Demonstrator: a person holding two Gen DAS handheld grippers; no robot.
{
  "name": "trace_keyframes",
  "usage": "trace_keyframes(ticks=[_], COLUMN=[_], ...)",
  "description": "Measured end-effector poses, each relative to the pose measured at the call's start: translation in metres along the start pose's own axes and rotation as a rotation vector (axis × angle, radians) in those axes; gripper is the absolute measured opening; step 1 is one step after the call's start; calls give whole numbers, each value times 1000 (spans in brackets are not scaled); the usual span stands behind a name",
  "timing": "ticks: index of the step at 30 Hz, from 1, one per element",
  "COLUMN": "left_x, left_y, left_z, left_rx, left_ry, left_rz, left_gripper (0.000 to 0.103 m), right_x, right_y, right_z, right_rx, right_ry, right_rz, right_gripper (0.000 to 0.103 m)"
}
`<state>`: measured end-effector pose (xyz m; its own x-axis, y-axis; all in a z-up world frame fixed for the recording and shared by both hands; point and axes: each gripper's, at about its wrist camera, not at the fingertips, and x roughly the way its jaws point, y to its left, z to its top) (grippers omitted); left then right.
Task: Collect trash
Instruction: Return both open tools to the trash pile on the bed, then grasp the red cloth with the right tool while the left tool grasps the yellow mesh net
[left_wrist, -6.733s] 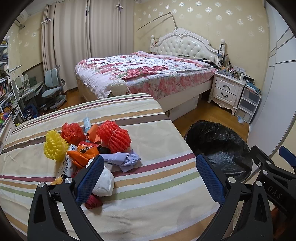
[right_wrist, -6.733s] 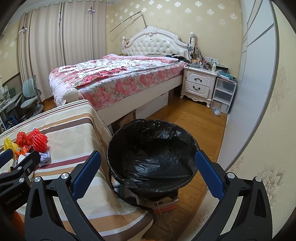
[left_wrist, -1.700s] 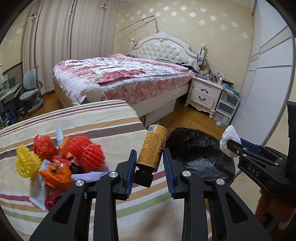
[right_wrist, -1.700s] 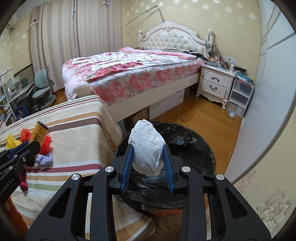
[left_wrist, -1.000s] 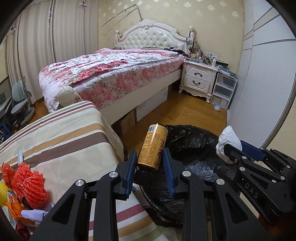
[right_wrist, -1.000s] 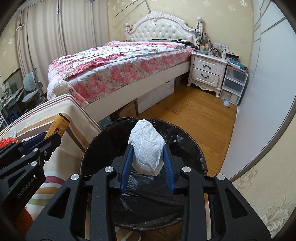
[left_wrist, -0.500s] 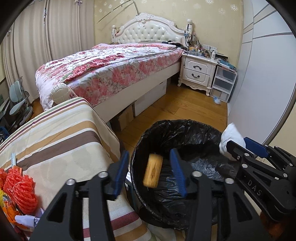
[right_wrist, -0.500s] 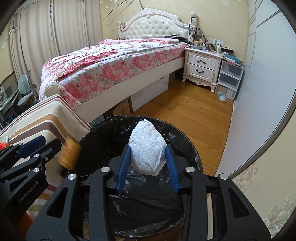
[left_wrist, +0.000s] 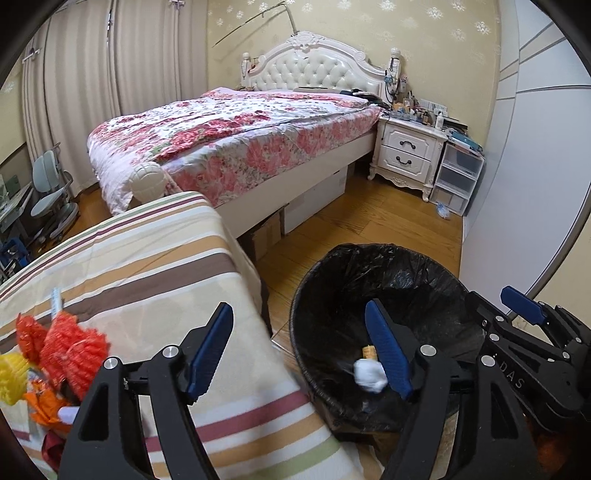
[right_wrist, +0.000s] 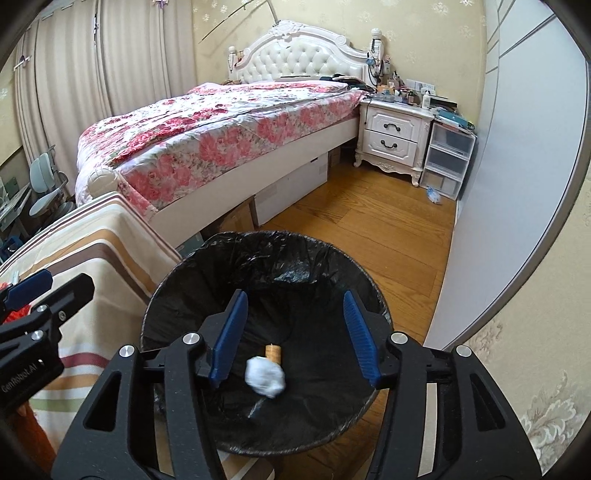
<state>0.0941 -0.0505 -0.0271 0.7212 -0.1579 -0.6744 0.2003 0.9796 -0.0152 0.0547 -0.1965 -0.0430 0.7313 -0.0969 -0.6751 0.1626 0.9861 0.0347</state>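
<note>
A black-lined trash bin (right_wrist: 266, 254) stands on the floor beside a striped table (left_wrist: 147, 266). Inside it lie a yellow can (right_wrist: 273, 352) and a white crumpled tissue (right_wrist: 265, 376); both also show in the left wrist view, the can (left_wrist: 369, 351) and the tissue (left_wrist: 370, 376). My right gripper (right_wrist: 293, 334) is open and empty above the bin. My left gripper (left_wrist: 301, 350) is open and empty over the gap between table edge and bin (left_wrist: 406, 266). A pile of trash lies on the table at the left: red foam nets (left_wrist: 70, 350), a yellow net (left_wrist: 13, 380), orange wrappers (left_wrist: 48, 406).
A bed with a floral cover (left_wrist: 236, 136) stands behind the table. A white nightstand (left_wrist: 408, 155) and plastic drawers (left_wrist: 460, 181) are at the back right. A grey wardrobe wall (right_wrist: 517, 166) runs along the right. Wooden floor (right_wrist: 369, 229) lies beyond the bin.
Both grippers have opened. The can has dropped from the left gripper and the tissue from the right gripper, and both now lie in the bin.
</note>
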Motion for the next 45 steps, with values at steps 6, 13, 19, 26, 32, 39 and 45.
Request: trace_keyframes(ticks=[6,13,19,26,32,39,45], left_x=[-31,-71,-102,-129,-140,-149,-150], left_y=[24,61,101,152,196,244,260], left_z=[-19,-47,-68,-92,-116,-142,-151], left_rx=[-21,-53,-94,-167,-232,-320,-356], left_ry=[-6,-19,-39,-48,-31,-6,2], left_rz=[30,76,150,243,320,377,394], left_gripper=[72,72,72,72,72,72,72], right_x=[-22,-52,-70,-82,-92,-103,-102], right_y=[21,57,96,151,203,259,287], right_z=[-19,-37,-44,-56,-72,-91,-103], right_rx=[-16,-74,-127,-221,-306,-435,-490], right_ry=[16,6,-2,10,39,62,97], right_rz=[46,111,186,272,364,449,480], right_gripper=[55,55,56,56,56,56,56])
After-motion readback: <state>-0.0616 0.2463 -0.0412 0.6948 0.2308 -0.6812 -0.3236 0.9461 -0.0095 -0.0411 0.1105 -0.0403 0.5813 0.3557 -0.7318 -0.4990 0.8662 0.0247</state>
